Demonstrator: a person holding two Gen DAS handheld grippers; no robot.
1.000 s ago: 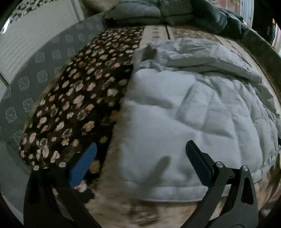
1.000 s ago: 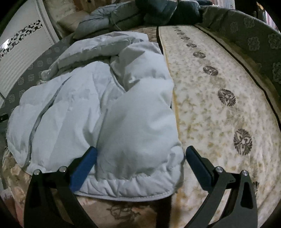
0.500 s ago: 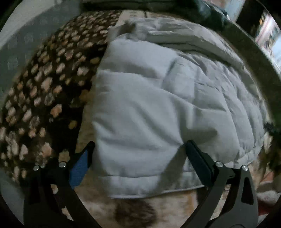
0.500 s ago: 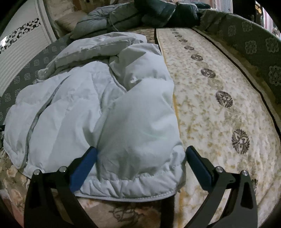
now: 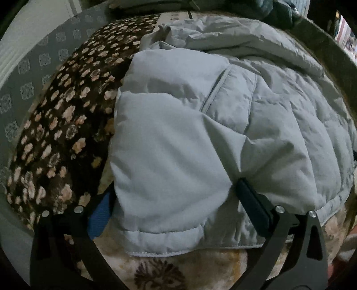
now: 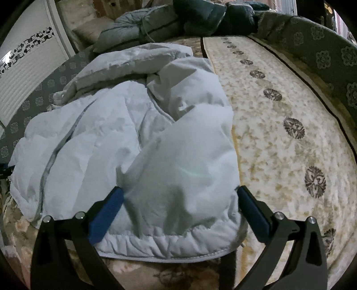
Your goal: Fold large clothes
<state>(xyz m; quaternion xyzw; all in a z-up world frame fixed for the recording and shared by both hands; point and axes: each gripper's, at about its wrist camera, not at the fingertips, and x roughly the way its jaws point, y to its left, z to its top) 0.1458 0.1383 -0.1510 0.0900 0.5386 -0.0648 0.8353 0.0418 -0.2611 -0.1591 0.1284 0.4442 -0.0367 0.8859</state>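
Blue-padded fingers (image 5: 102, 214) of the left gripper (image 5: 176, 207) are standing wide apart, straddling the hem corner of a pale grey quilted coat (image 5: 200, 133); the puffy fabric is bulging up between the two fingers and hiding part of the left one, with the right finger pressing into a crease, yet the jaws are not closing on it. Over on the other side, the right gripper (image 6: 178, 205) is also gaping wide, its fingers (image 6: 107, 214) sitting either side of a padded fold near the coat's stitched bottom edge, fabric touching both pads but not being pinched.

Spreading outward, the coat (image 6: 125, 145) is lying rumpled on a bed, its front zipper line (image 6: 51, 160) running up the left part in the right wrist view, and its upper portion bunching into loose folds farther back. Beside it on the left, a dark brown blanket with pale blossoms (image 5: 62, 125) is lying against the coat's edge. To the right, a cream floral bedspread (image 6: 279, 133) with dark medallions is stretching away. At the far end, dark blue-grey bedding (image 6: 178, 20) is piling up, and a grey patterned padded surround (image 6: 323, 55) is curving along the edge.
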